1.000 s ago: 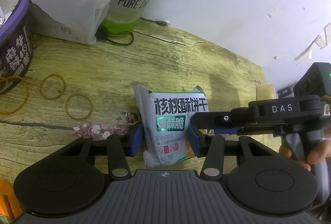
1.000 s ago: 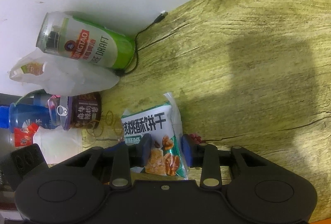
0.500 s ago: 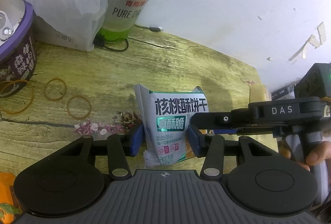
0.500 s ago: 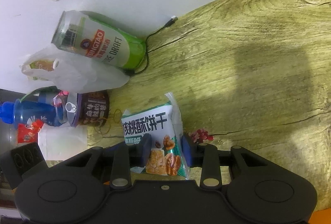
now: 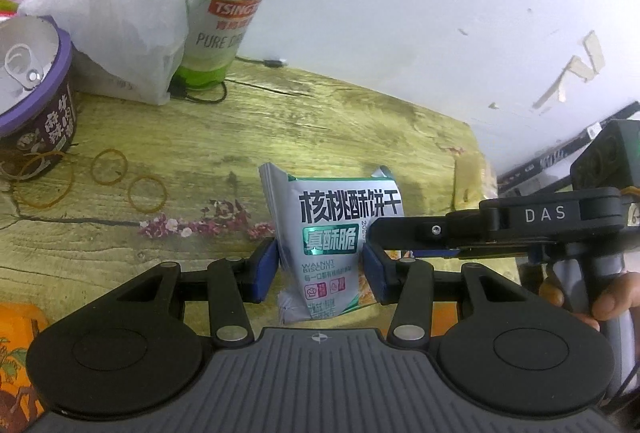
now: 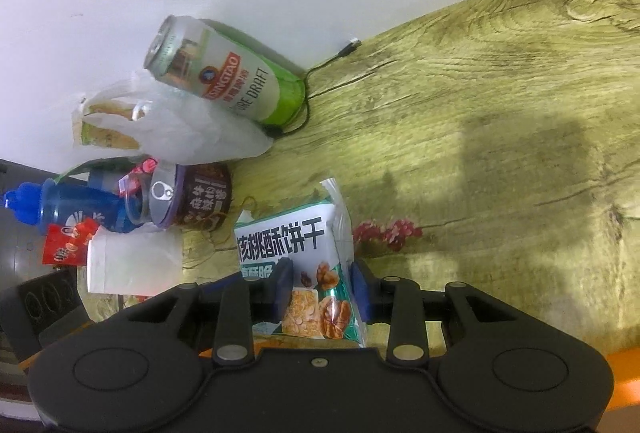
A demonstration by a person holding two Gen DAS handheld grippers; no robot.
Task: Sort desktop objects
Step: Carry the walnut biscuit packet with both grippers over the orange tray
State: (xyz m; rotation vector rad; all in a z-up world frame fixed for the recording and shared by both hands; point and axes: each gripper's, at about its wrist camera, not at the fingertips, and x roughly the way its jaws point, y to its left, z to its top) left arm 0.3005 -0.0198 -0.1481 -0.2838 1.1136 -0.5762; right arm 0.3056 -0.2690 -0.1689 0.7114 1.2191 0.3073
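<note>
Both grippers have come up off the desk since the earlier frames, taking the walnut biscuit packet (image 5: 334, 233) with them, so the beer can (image 5: 232, 5) now shows right up to its rim at the top of the left wrist view. Left gripper (image 5: 320, 265) is pinching the packet low in the middle of the frame, blue pads tight on both sides. Right gripper (image 6: 322, 289) is clamped on the same packet from the other end, bottom centre of its own view. So the packet hangs between the two, above the wooden desk (image 5: 320, 137). Rubber bands (image 5: 148, 193) lie on the wood at mid left, next to a purple-rimmed tub (image 5: 32, 89). White plastic bag (image 6: 192, 129) slumps against the can, blue bottle (image 6: 60, 205) at far left.
</note>
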